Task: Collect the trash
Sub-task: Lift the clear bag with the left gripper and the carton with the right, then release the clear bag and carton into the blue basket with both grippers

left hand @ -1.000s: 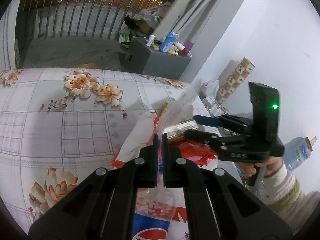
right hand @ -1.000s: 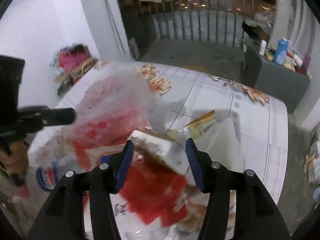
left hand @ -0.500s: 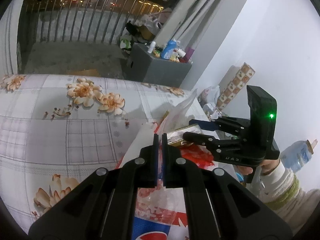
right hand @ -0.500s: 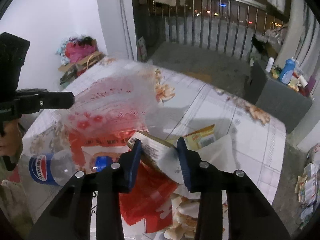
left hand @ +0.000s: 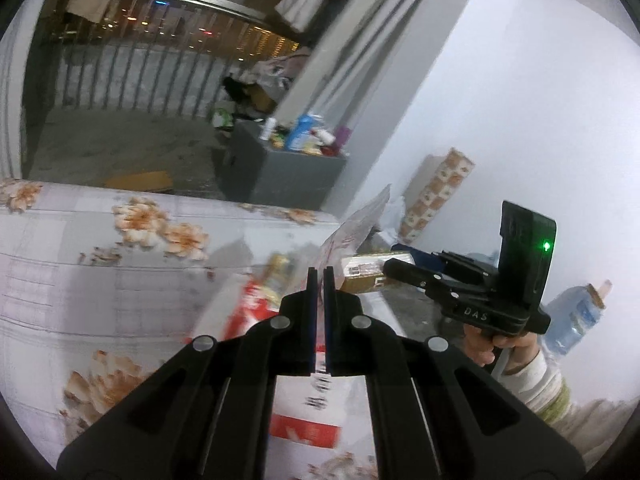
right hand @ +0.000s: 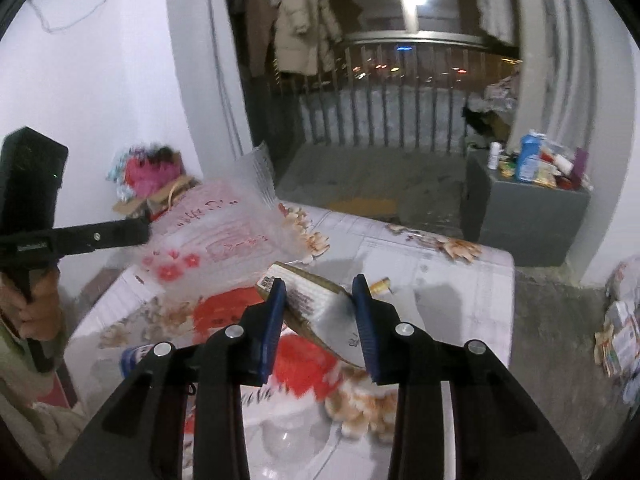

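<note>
My left gripper (left hand: 319, 276) is shut on the rim of a thin clear plastic bag (right hand: 224, 236) with red print and holds it up above the table; the bag's edge also shows in the left wrist view (left hand: 360, 224). My right gripper (right hand: 320, 292) is shut on a small flat carton (right hand: 316, 304), gold-brown with white printed sides, and holds it in the air beside the bag. The carton also shows in the left wrist view (left hand: 368, 272). Red wrappers (right hand: 304, 364) and a Pepsi bottle (right hand: 134, 356) lie on the flowered tablecloth (left hand: 100, 280) below.
A yellow snack packet (right hand: 380, 284) lies further back on the table. A grey cabinet (right hand: 528, 216) with bottles stands beyond the far edge. Bags and boxes are piled against the white wall (left hand: 436, 188). A water jug (left hand: 576, 312) stands on the floor.
My right gripper closed on the carton and lifted it off the table. Both grippers rose, and the left one carried the bag higher.
</note>
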{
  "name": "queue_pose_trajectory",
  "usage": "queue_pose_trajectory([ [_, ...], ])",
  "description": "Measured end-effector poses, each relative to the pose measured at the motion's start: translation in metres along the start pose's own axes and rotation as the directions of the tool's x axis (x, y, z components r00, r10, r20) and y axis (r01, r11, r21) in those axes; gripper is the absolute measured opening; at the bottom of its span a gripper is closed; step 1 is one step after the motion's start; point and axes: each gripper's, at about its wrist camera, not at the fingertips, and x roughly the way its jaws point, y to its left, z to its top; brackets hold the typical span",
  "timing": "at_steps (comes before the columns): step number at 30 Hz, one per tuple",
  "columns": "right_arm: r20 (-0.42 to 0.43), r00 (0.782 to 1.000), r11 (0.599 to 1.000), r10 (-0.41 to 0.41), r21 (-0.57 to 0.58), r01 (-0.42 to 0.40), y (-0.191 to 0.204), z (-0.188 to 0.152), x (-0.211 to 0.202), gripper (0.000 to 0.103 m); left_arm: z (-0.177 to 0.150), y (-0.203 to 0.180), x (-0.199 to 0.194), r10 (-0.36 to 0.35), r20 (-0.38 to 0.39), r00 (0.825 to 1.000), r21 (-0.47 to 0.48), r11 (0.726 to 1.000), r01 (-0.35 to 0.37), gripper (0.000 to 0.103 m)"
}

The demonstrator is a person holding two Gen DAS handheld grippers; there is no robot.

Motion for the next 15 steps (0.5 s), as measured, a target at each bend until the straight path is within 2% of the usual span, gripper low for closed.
queue_pose_trajectory([
  [3,0.038,0.998,0.996,-0.055,0.072,0.053,-0.008,-0.019,-0.043,0.034,-0.005,-0.022,0.007,-0.073,-0.033,0.997,0.006,0.997,0.074,0.001],
  [7,0.064,0.981,0.966,-0.182,0.201,0.166,-0.027,-0.058,-0.108,0.034,-0.018,-0.066,0.033,-0.185,-0.104,0.977,0.03,0.981,0.189,0.001],
  [10,0.053,0.95,0.908,-0.307,0.317,0.275,-0.047,-0.098,-0.158,0.034,-0.032,-0.107,0.068,-0.26,-0.196,0.945,0.049,0.96,0.275,0.001],
  [13,0.014,0.898,0.814,-0.439,0.428,0.392,-0.07,-0.137,-0.2,0.034,-0.049,-0.151,0.113,-0.309,-0.313,0.898,0.051,0.939,0.341,0.001],
  [15,-0.019,0.871,0.743,-0.491,0.513,0.431,-0.087,-0.166,-0.221,0.034,-0.065,-0.184,0.15,-0.324,-0.401,0.857,0.049,0.926,0.373,0.001],
])
